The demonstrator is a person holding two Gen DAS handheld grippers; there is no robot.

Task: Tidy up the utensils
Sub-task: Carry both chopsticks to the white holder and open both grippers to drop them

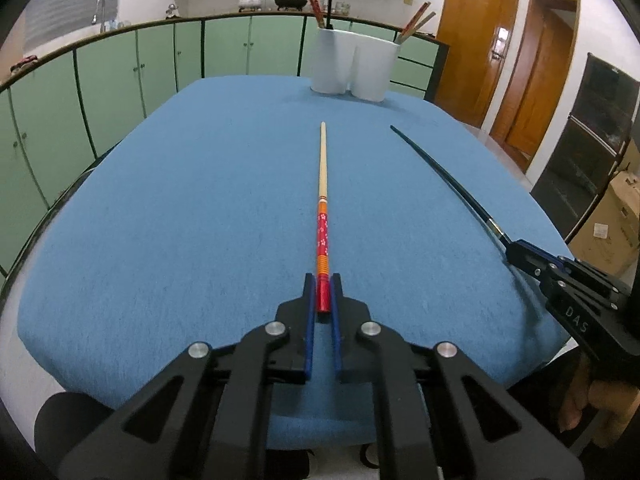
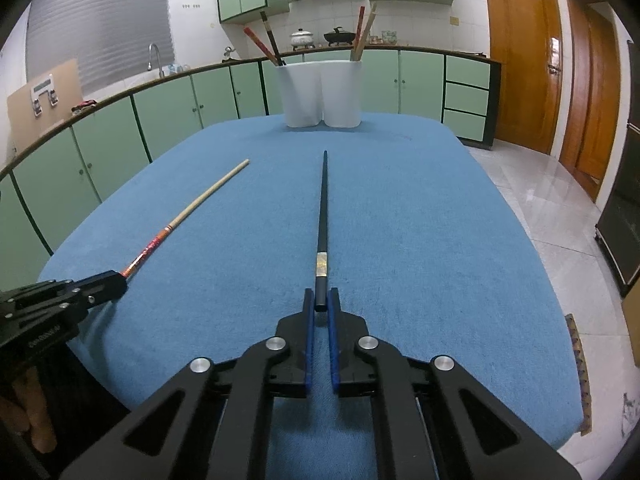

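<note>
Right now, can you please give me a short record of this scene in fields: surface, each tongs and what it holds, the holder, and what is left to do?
surface: blue cloth-covered table
left tongs: shut on the red-handled chopstick, which lies along the table
right tongs: shut on the black chopstick, also lying flat
holder: white two-compartment chopstick holder at the far end, chopsticks already in both compartments
left to do: both gripped chopsticks are not yet in the holder

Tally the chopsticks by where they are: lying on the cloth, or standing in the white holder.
On the cloth: 2, a red-handled chopstick and a black chopstick.
In the white holder: 4, two in the left compartment, two in the right.
Total: 6.
</note>
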